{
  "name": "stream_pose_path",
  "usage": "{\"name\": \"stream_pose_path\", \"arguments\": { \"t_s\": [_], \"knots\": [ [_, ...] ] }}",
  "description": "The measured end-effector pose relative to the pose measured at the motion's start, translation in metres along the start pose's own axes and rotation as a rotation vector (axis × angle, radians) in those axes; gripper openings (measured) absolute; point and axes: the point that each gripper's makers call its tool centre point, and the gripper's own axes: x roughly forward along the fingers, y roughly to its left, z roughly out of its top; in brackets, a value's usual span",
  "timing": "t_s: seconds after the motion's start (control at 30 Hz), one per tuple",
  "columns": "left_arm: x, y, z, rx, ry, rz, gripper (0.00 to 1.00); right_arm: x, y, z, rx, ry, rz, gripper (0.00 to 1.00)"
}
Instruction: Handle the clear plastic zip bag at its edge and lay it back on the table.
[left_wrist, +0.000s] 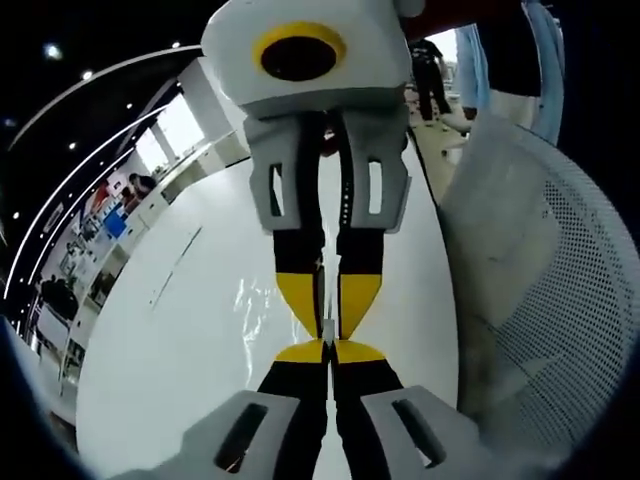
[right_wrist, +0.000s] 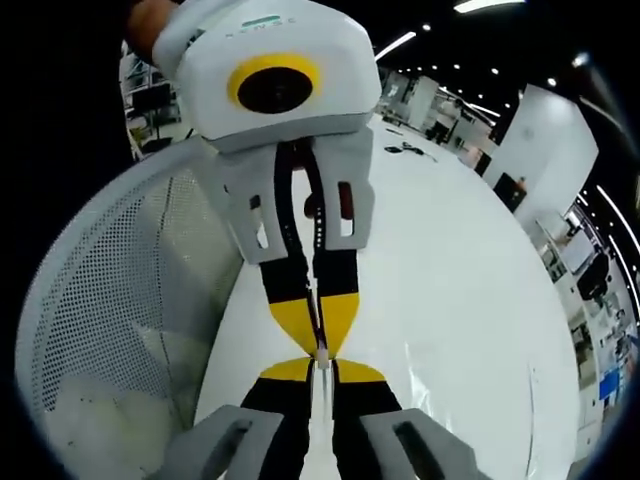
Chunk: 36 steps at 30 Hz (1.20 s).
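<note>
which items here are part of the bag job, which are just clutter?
Job:
- clear zip bag, edge pinched between both grippers
- left gripper
- right gripper
- white table

Clutter:
- white mesh basket
- small dark items at the table's far end

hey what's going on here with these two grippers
A person holds two grippers tip to tip above a white table. The left gripper and the right gripper both look shut on the edge of a clear zip bag, pinching it from opposite sides. The bag is stretched between them, not yet laid down. A white mesh basket sits beside them.
</note>
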Motion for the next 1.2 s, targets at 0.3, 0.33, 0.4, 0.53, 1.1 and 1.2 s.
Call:
{"name": "stream_pose_path", "arguments": {
  "t_s": [0.3,0.33,0.4,0.53,1.1,1.2],
  "knots": [
    [0.001,0.002,0.000,0.019,0.005,0.009,0.00,0.000,-0.002,0.000,0.036,0.019,-0.003,0.00],
    [0.000,0.002,0.000,0.019,0.004,0.009,0.00,0.000,-0.002,-0.001,0.042,0.023,-0.002,0.00],
    [0.000,0.002,0.001,0.019,0.003,0.010,0.00,0.002,-0.003,-0.004,0.049,0.036,-0.003,0.00],
    [-0.001,0.003,0.001,0.027,0.002,0.011,0.00,0.003,-0.003,-0.005,0.066,0.047,-0.001,0.00],
    [0.001,0.000,-0.001,-0.046,0.001,-0.011,0.00,0.003,0.000,-0.013,0.159,0.082,0.015,0.00],
    [0.002,-0.002,-0.002,-0.045,0.004,-0.018,0.00,0.003,0.001,-0.016,0.167,0.088,0.019,0.00]
  ]
}}
